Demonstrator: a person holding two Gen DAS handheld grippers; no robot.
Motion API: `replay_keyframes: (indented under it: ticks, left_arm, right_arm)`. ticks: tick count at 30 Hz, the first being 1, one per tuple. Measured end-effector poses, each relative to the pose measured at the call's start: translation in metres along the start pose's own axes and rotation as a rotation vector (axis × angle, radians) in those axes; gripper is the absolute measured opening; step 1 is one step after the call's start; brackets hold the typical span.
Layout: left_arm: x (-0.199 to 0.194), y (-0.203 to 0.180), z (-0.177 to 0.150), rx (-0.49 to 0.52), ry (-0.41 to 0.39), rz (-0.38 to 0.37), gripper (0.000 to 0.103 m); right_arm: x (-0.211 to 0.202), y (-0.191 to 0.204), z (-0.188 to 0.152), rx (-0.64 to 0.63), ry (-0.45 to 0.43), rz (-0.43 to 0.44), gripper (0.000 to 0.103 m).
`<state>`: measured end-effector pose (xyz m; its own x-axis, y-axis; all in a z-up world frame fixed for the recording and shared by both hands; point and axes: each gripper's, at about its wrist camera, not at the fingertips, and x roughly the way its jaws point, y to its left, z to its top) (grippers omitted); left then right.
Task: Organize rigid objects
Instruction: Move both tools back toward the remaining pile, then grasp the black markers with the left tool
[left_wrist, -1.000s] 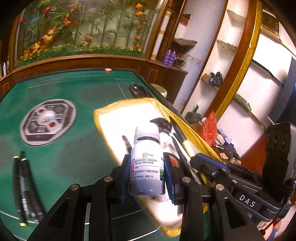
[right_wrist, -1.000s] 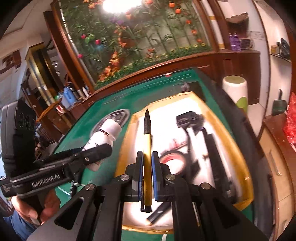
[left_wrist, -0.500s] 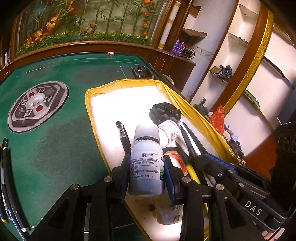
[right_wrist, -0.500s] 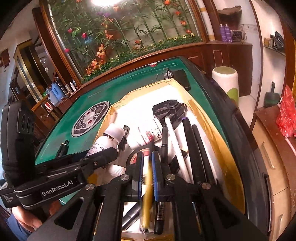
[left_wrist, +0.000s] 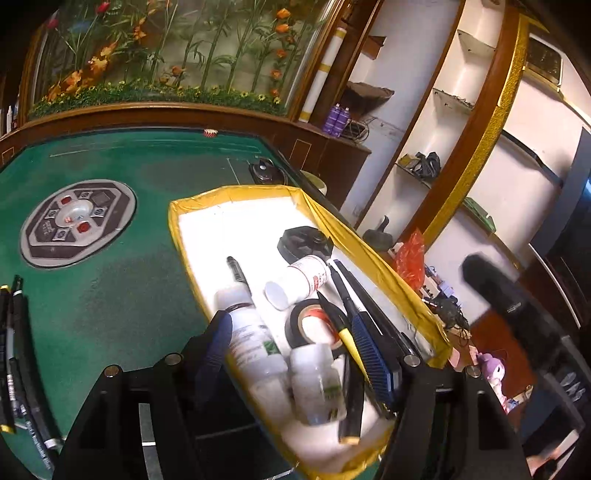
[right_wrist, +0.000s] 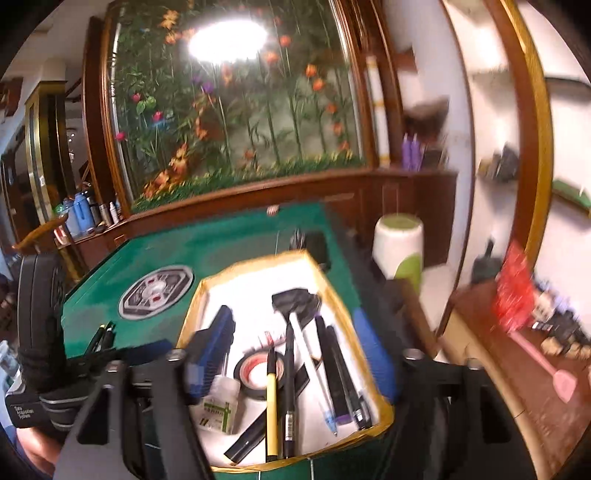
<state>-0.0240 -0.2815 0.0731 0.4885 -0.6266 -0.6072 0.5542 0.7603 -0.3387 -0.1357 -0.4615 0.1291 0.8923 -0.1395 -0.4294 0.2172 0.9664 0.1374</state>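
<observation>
Both grippers, left (left_wrist: 295, 354) and right (right_wrist: 288, 365), have just spread wide; bottle (left_wrist: 255, 343) and yellow pen (right_wrist: 272, 410) lie free in the tray (left_wrist: 373, 254).

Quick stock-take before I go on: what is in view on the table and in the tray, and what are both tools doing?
Yellow-rimmed white tray: one, on the green felt table.
White plastic bottles: three, lying in the tray.
Black tape roll with red core: one, mid-tray.
Yellow-barrelled pen: one, released, across the tape roll.
Black round cap: one, far end of the tray.
Dark pens: several, right side of the tray.
Loose black pens: a few, on the felt left of the tray.
Left tool: jaws just opened, bottle released.
Right tool: jaws just opened, nothing gripped.
</observation>
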Motion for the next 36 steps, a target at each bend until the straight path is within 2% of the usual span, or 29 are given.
replay_keyframes:
  ticks: [4, 8, 11, 14, 17, 20, 22, 27, 28, 30, 31, 32, 33, 36]
  left_arm:
    - [-0.021, 0.012, -0.002, 0.003, -0.025, -0.001, 0.071]
    - [-0.048, 0.033, -0.003, -0.007, -0.065, 0.011, 0.071]
    - [-0.075, 0.058, -0.008, -0.029, -0.096, 0.024, 0.071]
    - [-0.101, 0.083, -0.016, -0.047, -0.123, 0.054, 0.071]
    - [-0.125, 0.117, -0.027, -0.084, -0.151, 0.113, 0.071]
    - [-0.137, 0.152, -0.039, -0.128, -0.155, 0.195, 0.071]
    - [-0.140, 0.178, -0.047, -0.187, -0.147, 0.246, 0.071]
    - [-0.130, 0.219, -0.057, -0.299, -0.090, 0.252, 0.071]
    - [-0.125, 0.224, -0.056, -0.315, -0.079, 0.249, 0.071]
    - [-0.119, 0.226, -0.055, -0.319, -0.060, 0.236, 0.071]
    - [-0.115, 0.225, -0.052, -0.306, -0.051, 0.227, 0.068]
    - [-0.111, 0.224, -0.050, -0.295, -0.040, 0.232, 0.058]
    - [-0.107, 0.223, -0.048, -0.290, -0.026, 0.237, 0.054]
    - [-0.094, 0.221, -0.041, -0.271, 0.004, 0.241, 0.045]
  right_arm:
    - [-0.013, 0.009, 0.006, 0.003, -0.031, 0.027, 0.087]
    - [-0.025, 0.021, 0.009, 0.017, -0.081, 0.064, 0.088]
    - [-0.021, 0.032, 0.009, 0.042, -0.048, 0.137, 0.087]
    - [-0.015, 0.050, 0.007, 0.027, -0.009, 0.185, 0.080]
    - [-0.015, 0.074, 0.000, 0.006, 0.000, 0.284, 0.080]
    - [-0.006, 0.107, -0.008, -0.054, 0.061, 0.386, 0.080]
    - [0.004, 0.130, -0.016, -0.109, 0.115, 0.387, 0.080]
    - [0.044, 0.171, -0.032, -0.164, 0.296, 0.393, 0.079]
    - [0.050, 0.176, -0.034, -0.166, 0.317, 0.396, 0.076]
    - [0.062, 0.183, -0.035, -0.156, 0.358, 0.421, 0.063]
    - [0.065, 0.184, -0.034, -0.148, 0.367, 0.428, 0.063]
    - [0.067, 0.185, -0.034, -0.142, 0.363, 0.418, 0.063]
    - [0.068, 0.184, -0.035, -0.139, 0.361, 0.407, 0.063]
    - [0.072, 0.181, -0.041, -0.117, 0.380, 0.412, 0.063]
